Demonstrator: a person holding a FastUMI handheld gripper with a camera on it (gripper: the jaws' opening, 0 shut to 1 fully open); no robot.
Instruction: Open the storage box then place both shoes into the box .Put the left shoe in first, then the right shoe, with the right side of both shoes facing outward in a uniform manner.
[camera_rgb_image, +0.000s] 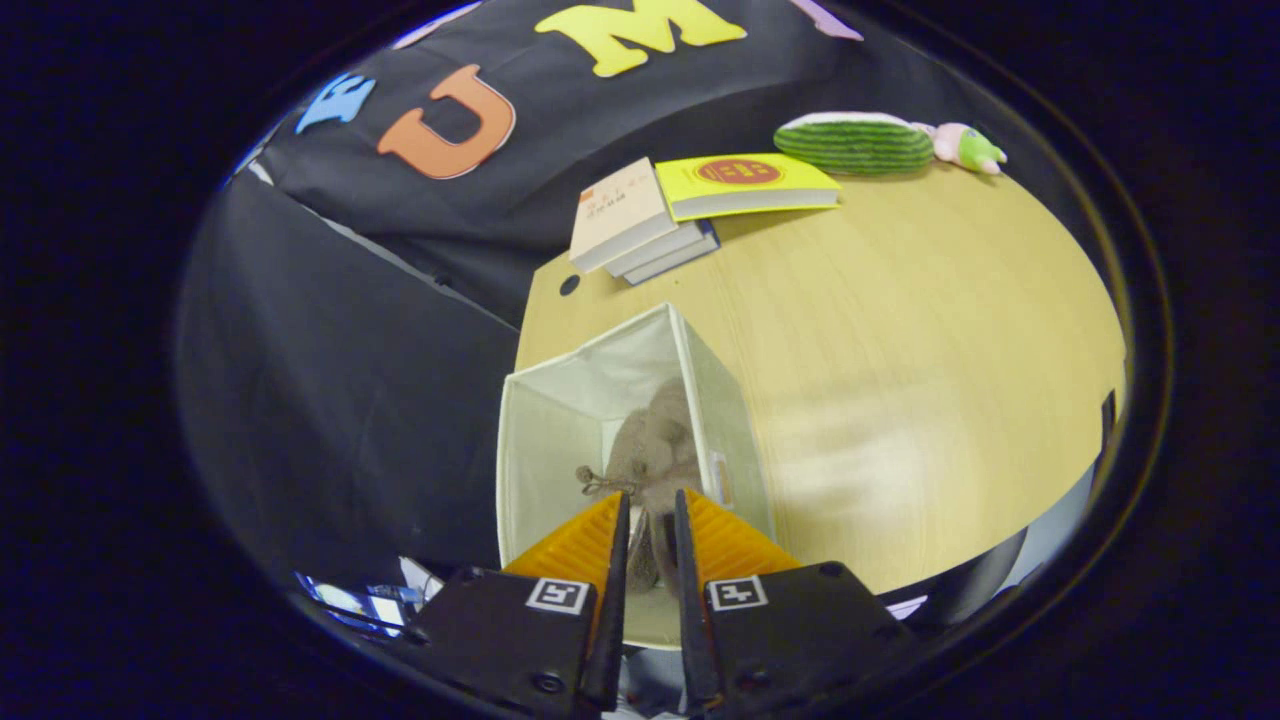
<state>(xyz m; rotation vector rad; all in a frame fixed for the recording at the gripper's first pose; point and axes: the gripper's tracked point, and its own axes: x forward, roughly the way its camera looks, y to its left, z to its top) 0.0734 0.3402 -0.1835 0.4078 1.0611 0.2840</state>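
A pale fabric storage box (545, 430) stands open on the wooden table (900, 350), near its edge. A grey-brown shoe (655, 445) with laces hangs down inside the box. My gripper (651, 512) is above the box's near rim, and both fingers press on the shoe's upper part between them. The shoe's lower half is hidden by the fingers, and I cannot tell which shoe it is. I cannot tell whether the shoe touches the box floor.
A stack of books (640, 225) and a yellow book (745, 185) lie at the table's far side. A green striped plush (855, 143) and a small pink-green toy (968, 147) sit beyond them. Black cloth hangs off the table's side.
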